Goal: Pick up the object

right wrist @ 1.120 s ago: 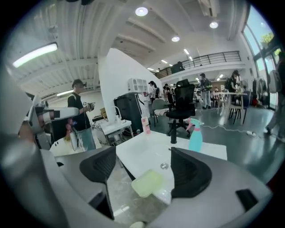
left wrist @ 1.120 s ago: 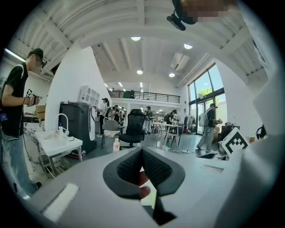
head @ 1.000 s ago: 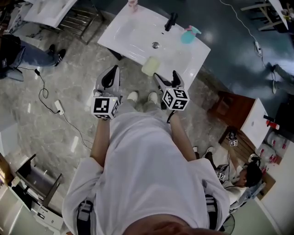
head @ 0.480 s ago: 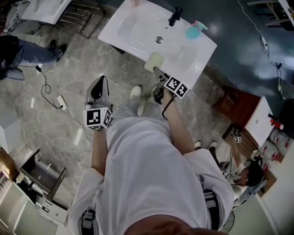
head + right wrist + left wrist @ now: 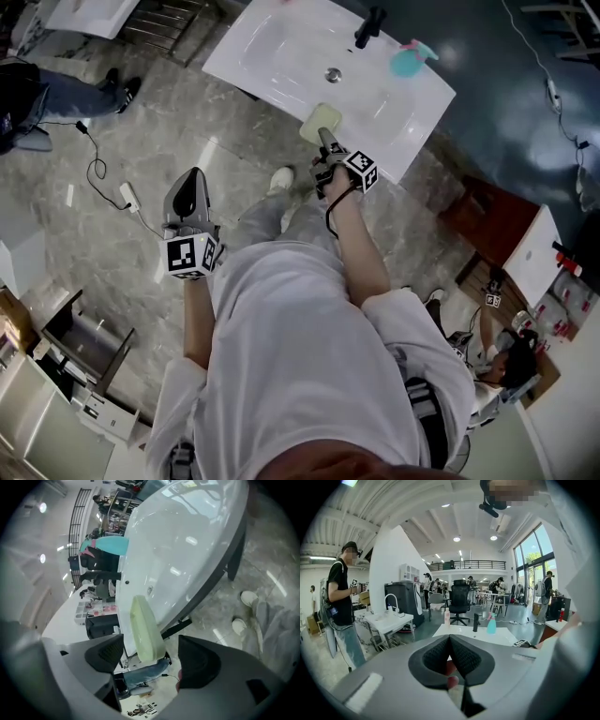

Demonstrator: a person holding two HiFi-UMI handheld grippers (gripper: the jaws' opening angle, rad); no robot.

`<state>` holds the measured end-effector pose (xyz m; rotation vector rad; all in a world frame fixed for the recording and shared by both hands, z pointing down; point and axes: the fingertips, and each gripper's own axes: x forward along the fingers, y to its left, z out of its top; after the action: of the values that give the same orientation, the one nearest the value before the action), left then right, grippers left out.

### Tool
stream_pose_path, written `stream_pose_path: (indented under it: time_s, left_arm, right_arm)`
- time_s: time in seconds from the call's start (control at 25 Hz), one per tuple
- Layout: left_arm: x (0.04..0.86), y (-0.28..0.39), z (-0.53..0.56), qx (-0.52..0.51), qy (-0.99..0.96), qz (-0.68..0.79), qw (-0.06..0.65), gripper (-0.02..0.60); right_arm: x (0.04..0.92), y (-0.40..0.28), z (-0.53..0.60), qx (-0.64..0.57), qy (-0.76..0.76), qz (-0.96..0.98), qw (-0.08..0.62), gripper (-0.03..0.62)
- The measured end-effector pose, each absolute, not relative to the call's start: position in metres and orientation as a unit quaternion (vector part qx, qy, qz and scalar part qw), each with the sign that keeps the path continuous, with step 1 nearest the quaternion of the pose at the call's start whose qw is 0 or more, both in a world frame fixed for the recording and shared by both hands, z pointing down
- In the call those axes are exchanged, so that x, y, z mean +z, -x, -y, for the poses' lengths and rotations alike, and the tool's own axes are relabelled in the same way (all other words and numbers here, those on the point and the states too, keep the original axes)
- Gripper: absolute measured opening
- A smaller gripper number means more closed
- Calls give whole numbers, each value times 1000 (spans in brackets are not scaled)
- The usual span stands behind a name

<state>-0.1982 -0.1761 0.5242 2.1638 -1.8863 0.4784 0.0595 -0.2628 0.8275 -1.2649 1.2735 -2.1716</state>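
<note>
Well, far to the left a person [image 5: 37,94] in jeans stands on the gray stone floor [image 5: 141,122], and a thin black cable [image 5: 94,173] runs down to a white power strip [image 5: 127,195] beside them. Next comes the left gripper [image 5: 194,178]. It is held low over the open floor, well apart from the counter [image 5: 272,42], with bare floor all around it. Its jaws are pressed together and nothing is between them. To the right of it, the wearer's white shoe [image 5: 278,178] stands close to the counter's near edge. The counter is white, with a sink bowl and a round drain [image 5: 333,75] in the middle. The pale green block [image 5: 319,120] lies right at the near rim of the counter, well apart from the other things on it. The right gripper [image 5: 324,141] reaches up to it from the floor side. Its jaws are wide apart and closing, one on each side of the block. The block is nearer one jaw, there is room on the other side, and neither pad presses on it yet. Farther back on the counter a black tap [image 5: 368,28] stands at the far rim, and a teal spray bottle [image 5: 409,59] stands near the right corner. Past the counter's right edge the floor turns dark and shiny, and a brown cabinet [image 5: 483,216] stands there.
</note>
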Motion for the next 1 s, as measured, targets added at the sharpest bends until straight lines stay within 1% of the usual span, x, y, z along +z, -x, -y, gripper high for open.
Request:
stream_pose_path:
  time_s: [0.2, 0.32, 0.4, 0.48, 0.68, 1.0]
  left_arm:
    - [526, 201, 173, 173, -733, 647, 118, 0]
    - [527, 199, 176, 172, -733, 647, 117, 0]
    - [526, 199, 178, 168, -733, 648, 116, 0]
    - [523, 198, 180, 165, -735, 648, 114, 0]
    - [517, 196, 184, 157, -739, 647, 106, 0]
    - [511, 190, 197, 134, -750, 641, 93, 0]
  right_arm:
    - [836, -55, 268, -769, 428, -442, 175, 265]
    - [840, -54, 269, -772, 424, -443, 167, 141]
    - [840, -53, 270, -771, 422, -447, 164, 80]
    - [836, -53, 271, -770, 419, -452, 164, 66]
    - [821, -55, 271, -764, 411, -465, 176, 64]
    - [760, -55, 281, -738, 373, -514, 228, 63]
